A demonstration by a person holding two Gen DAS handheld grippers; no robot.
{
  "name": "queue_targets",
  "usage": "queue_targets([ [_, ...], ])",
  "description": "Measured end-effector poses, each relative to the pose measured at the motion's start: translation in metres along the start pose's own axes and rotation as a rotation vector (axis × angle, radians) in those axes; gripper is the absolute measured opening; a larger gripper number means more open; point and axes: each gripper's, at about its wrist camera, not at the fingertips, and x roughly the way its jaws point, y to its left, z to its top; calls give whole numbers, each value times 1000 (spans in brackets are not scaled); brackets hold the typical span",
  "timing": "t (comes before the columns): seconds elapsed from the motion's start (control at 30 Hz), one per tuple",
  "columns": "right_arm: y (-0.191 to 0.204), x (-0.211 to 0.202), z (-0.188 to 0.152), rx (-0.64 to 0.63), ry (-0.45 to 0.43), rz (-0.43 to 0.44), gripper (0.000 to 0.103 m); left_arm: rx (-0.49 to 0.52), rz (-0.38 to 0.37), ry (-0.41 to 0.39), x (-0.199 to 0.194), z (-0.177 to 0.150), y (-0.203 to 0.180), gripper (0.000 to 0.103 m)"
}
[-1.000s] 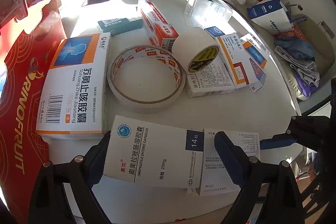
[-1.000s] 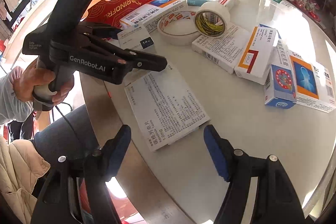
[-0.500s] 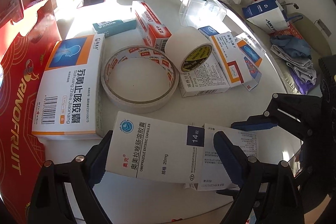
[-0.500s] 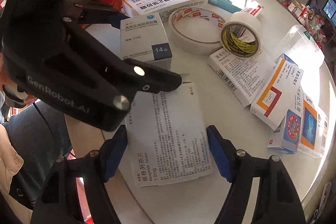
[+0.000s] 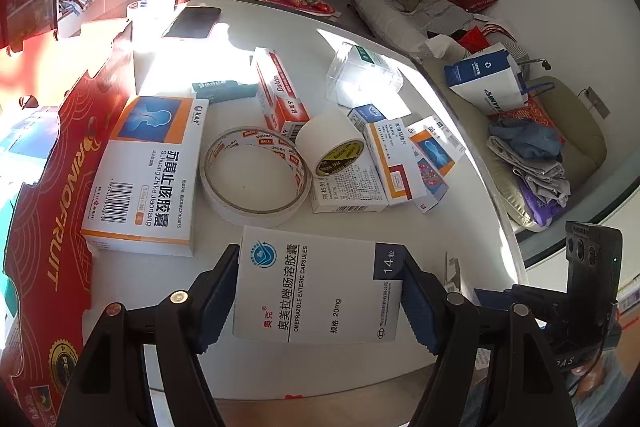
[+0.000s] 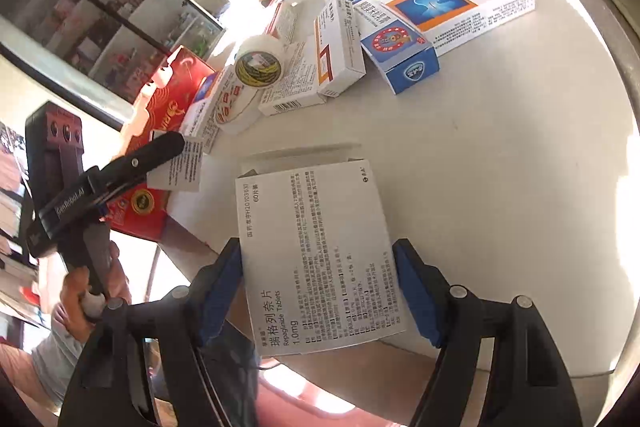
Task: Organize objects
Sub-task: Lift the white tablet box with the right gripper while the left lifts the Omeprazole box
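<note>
Your left gripper [image 5: 320,291] pinches white omeprazole capsule box [image 5: 316,287] by short sides, lifted near table edge. Your right gripper [image 6: 318,291] clamps white repaglinide tablet box [image 6: 320,259] over white round table [image 6: 500,167] rim. Side grips keep labels readable, likely for sorting.

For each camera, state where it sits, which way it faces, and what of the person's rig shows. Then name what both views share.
Left wrist: sits on the left gripper, looking along its fingers across the white table; it is shut on the omeprazole box, with the right gripper at right.
Right wrist: sits on the right gripper, shut on the repaglinide box; the person's hand shows.
Shared: the yellow-core tape roll.
</note>
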Motion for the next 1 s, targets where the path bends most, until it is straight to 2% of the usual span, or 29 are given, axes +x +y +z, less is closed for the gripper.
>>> queue_targets([
  [0.13, -12, -7, -20, 232, -77, 229, 74, -27, -31, -32, -25, -7, -7, 78],
  [0.2, -9, -1, -28, 300, -90, 306, 74, -36, -39, -44, -37, -13, -10, 78],
  [0.27, -8, 2, -37, 345, -89, 344, 74, -13, -21, -58, -48, -20, -14, 78],
  [0.37, 1, 11, -45, 357, -73, 344, 74, 60, 28, -80, -60, -27, -23, 78],
  [0.43, 5, 10, -48, 352, -66, 343, 74, 84, 29, -91, -67, -30, -25, 78],
  [0.7, 20, 8, -47, 335, -66, 339, 74, 61, -9, -110, -73, -34, -22, 78],
  [1.0, 28, 17, -52, 326, -40, 346, 74, 64, -13, -110, -75, -39, -21, 78],
])
